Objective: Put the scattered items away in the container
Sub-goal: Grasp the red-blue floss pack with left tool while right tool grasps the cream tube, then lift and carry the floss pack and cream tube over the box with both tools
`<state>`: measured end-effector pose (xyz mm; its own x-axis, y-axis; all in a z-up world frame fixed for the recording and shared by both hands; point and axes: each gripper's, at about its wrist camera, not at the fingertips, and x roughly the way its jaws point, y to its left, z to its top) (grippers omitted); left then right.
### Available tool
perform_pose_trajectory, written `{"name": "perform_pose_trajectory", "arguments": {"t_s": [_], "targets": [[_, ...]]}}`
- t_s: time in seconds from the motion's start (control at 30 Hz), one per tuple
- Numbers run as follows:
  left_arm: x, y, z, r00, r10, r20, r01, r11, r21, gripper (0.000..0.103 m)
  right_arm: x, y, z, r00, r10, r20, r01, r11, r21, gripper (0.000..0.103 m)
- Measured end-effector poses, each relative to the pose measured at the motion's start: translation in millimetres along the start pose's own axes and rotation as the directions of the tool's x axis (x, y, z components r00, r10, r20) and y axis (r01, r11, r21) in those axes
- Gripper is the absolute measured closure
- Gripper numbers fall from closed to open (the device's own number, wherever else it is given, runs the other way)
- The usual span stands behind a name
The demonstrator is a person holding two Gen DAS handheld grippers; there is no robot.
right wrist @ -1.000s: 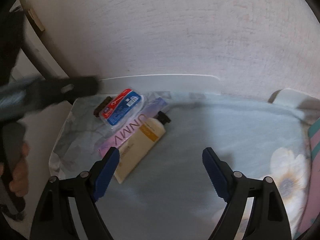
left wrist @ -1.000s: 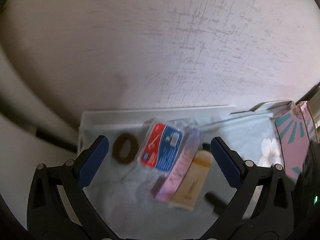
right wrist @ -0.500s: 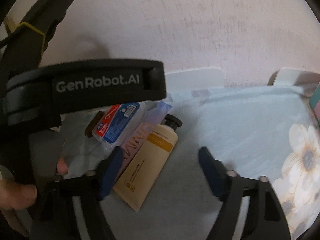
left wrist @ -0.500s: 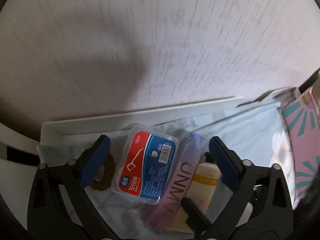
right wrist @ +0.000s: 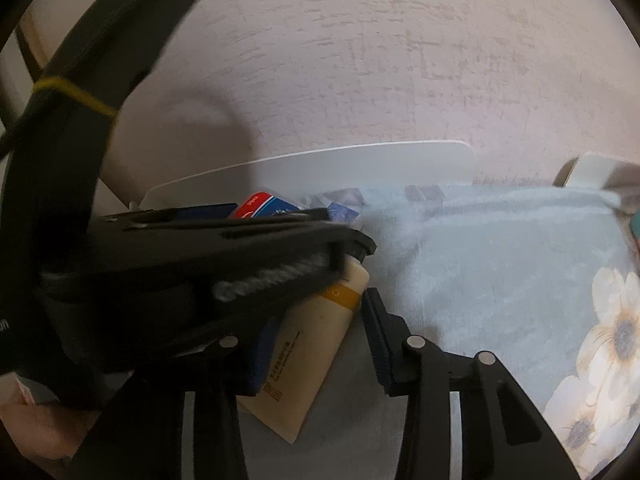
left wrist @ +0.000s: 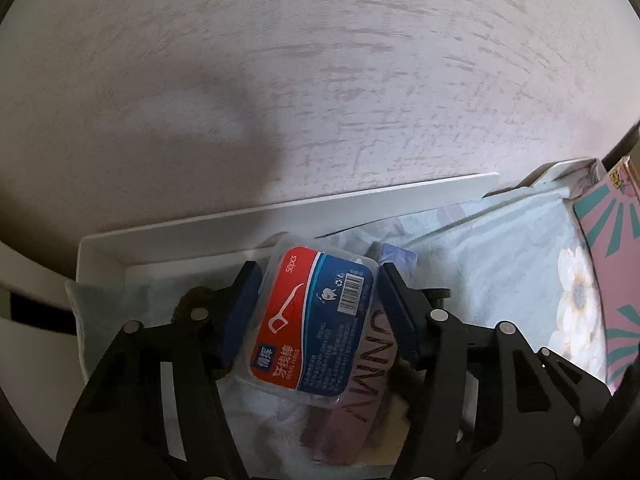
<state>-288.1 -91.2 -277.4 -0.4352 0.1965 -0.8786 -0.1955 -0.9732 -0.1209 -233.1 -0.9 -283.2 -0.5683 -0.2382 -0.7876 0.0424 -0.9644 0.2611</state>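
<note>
Within the last second both grippers have descended onto the cluster of toiletries near the far left corner of the bed, and both are closing: the left gripper [left wrist: 316, 312] has its fingers against the sides of the dental floss pick box [left wrist: 310, 320], the right gripper [right wrist: 316, 344] straddles the lotion tube [right wrist: 308, 356], contact unconfirmed. Two pickups are therefore judged imminent; no container can be identified. The box is rigid clear plastic with a glossy label; the tube is soft and cream-coloured; the blanket [right wrist: 500, 264] is plush.

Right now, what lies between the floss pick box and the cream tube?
A pink UNMV box lies between the floss pick box and the cream tube, seen in the left wrist view.
</note>
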Motion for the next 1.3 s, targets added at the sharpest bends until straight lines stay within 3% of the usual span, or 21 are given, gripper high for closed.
{"name": "perform_pose_trajectory", "arguments": {"t_s": [0.43, 0.73, 1.03, 1.2, 1.3], "targets": [[-21, -2, -2, 1.0, -0.011, 0.021, 0.012, 0.999, -0.053, 0.048, -13, -32, 9, 0.999, 0.044, 0.002, -0.044, 0.997, 0.061, 0.074], [-76, -4, 3, 0.994, -0.003, 0.107, 0.011, 0.997, -0.074, 0.048, -49, -43, 27, 0.996, 0.057, 0.071, -0.061, 0.997, 0.055, 0.075], [-144, -35, 2, 0.983, -0.007, 0.185, 0.027, 0.994, -0.108, 0.048, -123, -57, 52, 0.982, 0.07, 0.173, -0.075, 0.997, 0.017, 0.075], [-176, -78, 4, 0.982, -0.015, 0.191, 0.023, 0.999, -0.04, 0.048, -188, -76, 68, 0.971, 0.081, 0.226, -0.079, 0.997, -0.018, 0.075], [-191, -117, 7, 0.978, -0.044, 0.202, 0.038, 0.999, 0.032, 0.048, -238, -96, 76, 0.964, 0.049, 0.26, -0.04, 0.998, -0.043, 0.075]]}}
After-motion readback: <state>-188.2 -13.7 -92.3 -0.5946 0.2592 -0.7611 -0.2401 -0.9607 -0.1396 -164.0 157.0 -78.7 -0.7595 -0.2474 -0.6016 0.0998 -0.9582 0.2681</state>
